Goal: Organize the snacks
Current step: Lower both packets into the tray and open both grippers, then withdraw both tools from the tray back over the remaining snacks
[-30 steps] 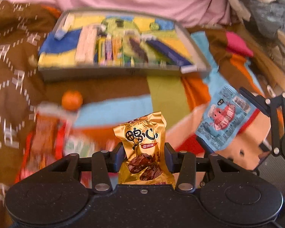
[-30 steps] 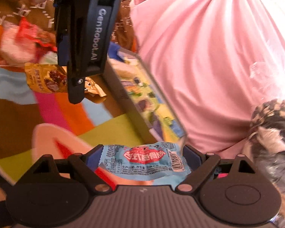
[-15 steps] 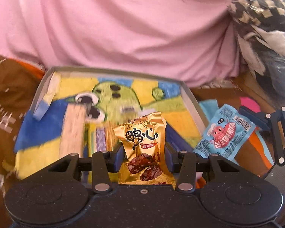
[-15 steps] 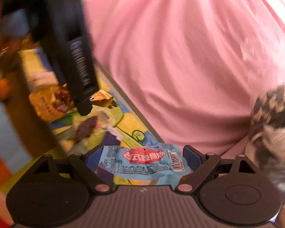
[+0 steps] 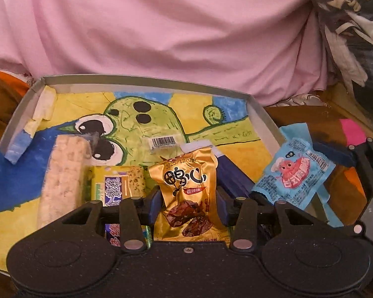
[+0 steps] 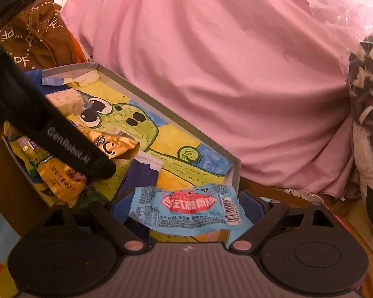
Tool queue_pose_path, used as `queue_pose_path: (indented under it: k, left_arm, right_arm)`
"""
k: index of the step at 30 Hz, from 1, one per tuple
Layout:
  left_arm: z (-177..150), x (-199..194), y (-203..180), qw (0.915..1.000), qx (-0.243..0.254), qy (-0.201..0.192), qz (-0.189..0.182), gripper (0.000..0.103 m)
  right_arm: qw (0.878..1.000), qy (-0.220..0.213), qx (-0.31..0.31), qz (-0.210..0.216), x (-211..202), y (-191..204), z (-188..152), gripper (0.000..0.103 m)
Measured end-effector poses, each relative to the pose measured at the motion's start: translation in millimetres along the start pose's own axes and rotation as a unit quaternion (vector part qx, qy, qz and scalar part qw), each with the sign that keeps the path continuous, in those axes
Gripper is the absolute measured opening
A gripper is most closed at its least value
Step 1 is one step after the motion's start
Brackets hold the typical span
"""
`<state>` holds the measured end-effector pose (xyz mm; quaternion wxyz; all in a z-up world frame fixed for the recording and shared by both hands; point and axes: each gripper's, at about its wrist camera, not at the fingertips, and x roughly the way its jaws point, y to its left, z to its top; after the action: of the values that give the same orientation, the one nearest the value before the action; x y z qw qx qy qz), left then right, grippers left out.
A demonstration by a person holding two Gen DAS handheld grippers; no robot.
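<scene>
Gold foil snack packet [image 5: 186, 191], printed with dark characters and a picture of brown pieces, stands upright between the blue pads [image 5: 154, 204] of the left gripper [image 5: 186, 204], which is clamped on its lower half. Directly beneath and ahead of this gripper lies the shallow grey tray [image 5: 146, 80], lined with a yellow, blue and green cartoon drawing. To the gripper's left in the tray lies a pale puffed-rice bar [image 5: 62, 178] in clear wrap, and just beside that a yellow-and-purple wrapped bar [image 5: 116, 186]. To the gripper's right, touching the packet's edge, lies a dark blue pack [image 5: 232, 181].

Light blue snack packet [image 6: 186, 208], bearing a red cartoon label and a barcode, lies crosswise between the blue pads [image 6: 123, 206] of the right gripper [image 6: 186, 209], pinched there. From the left wrist view this packet [image 5: 293, 171] hangs at the tray's right rim, beside the left gripper. From the right wrist view, the left gripper's black finger [image 6: 69, 151] reaches over the tray, to the left of and ahead of the right gripper. Pink cloth [image 6: 223, 62] rises beyond the tray's far wall.
</scene>
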<state>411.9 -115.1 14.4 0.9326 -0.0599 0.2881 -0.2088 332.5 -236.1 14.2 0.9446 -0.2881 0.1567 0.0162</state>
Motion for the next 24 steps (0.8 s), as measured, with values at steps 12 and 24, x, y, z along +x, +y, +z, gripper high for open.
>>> queue_pose_path:
  k: [12,24]
  left_arm:
    - [6.8,-9.3,6.8,0.9992,-0.037,-0.013,-0.001,0.072]
    - [10.7,-63.5,3.2,0.9962,-0.053,-0.067,0.014,0.098]
  right_arm:
    - [0.997,0.008,0.066,0.024,0.2,-16.3,-3.2,0.100]
    - [0.988,-0.014,0.151,0.024,-44.8,-43.9,4.2,0.103]
